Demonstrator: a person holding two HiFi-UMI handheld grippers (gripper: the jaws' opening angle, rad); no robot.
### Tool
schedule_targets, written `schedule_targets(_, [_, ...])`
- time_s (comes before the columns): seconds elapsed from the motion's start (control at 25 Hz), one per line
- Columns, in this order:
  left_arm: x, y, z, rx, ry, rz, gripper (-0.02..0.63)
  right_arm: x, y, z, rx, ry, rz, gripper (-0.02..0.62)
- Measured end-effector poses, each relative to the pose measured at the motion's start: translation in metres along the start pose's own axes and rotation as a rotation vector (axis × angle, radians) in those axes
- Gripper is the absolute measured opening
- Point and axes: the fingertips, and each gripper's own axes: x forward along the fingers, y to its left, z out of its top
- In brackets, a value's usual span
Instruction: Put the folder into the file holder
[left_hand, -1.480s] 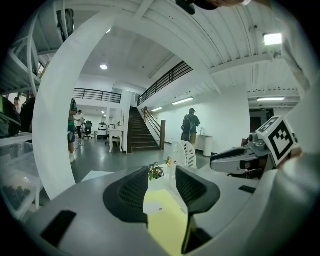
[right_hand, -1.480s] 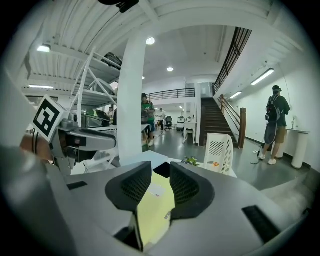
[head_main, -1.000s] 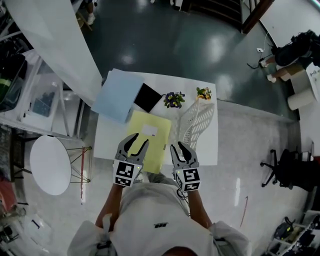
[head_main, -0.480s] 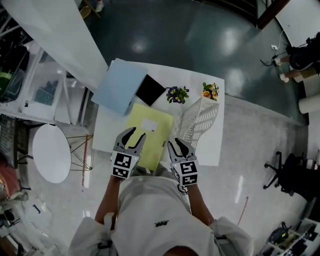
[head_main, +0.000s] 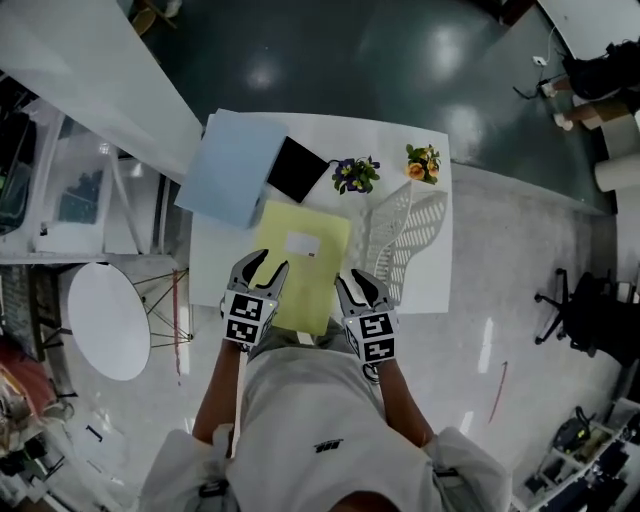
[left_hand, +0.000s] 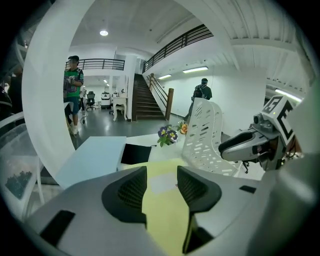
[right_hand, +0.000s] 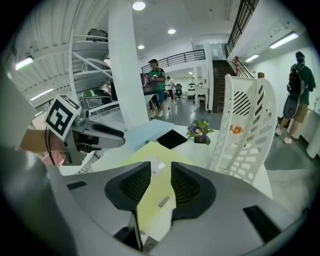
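Yellow folder (head_main: 303, 262) lies flat mid-desk on the white desk (head_main: 420, 300), w/ a white label on its cover and its near end at the desk's near edge, right in front of you. The white perforated file holder (head_main: 412, 235) sits just beside it on the R; the folder isn't in it yet. Both your forearms reach fwd from your torso, elbows bent, roughly parallel, bare below the sleeves. Your L hand-held gripper (head_main: 264, 266) hovers over the folder's near-L edge, pointing toward the far side of the desk. Its jaws are opening, w/ a narrow gap btw the pads and nothing clamped; the L gripper view shows only the yellow cover lower down through that gap. Your R hand-held gripper (head_main: 357, 285) is about level w/ it, near the folder's R edge and close to the file holder's near end, angled slightly inward. Its jaws are opening too, w/ a narrow gap and nothing btw the pads, only folder and desk beneath. The two are near each other, not touching. Farther back are a light blue folder (head_main: 233, 165) overhanging the far-L corner, a black square item (head_main: 297, 169) against it, a purple flower pot (head_main: 354, 174) and an orange flower pot (head_main: 423, 162).
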Motion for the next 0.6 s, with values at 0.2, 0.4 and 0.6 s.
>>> schedule_targets(0.2, [0.011, 0.020, -0.015, -0.012, 0.049, -0.051, 0.230, 0.014, 0.006, -0.005, 0.039, 0.026, -0.060, 0.126])
schedule_targets(0.4, [0.025, 0.038, -0.036, -0.050, 0.109, -0.105, 0.283, 0.028, 0.009, -0.021, 0.081, 0.069, -0.106, 0.126])
schedule_targets(0.6, [0.040, 0.051, -0.060, -0.115, 0.174, -0.148, 0.345, 0.039, 0.004, -0.040, 0.121, 0.105, -0.143, 0.126])
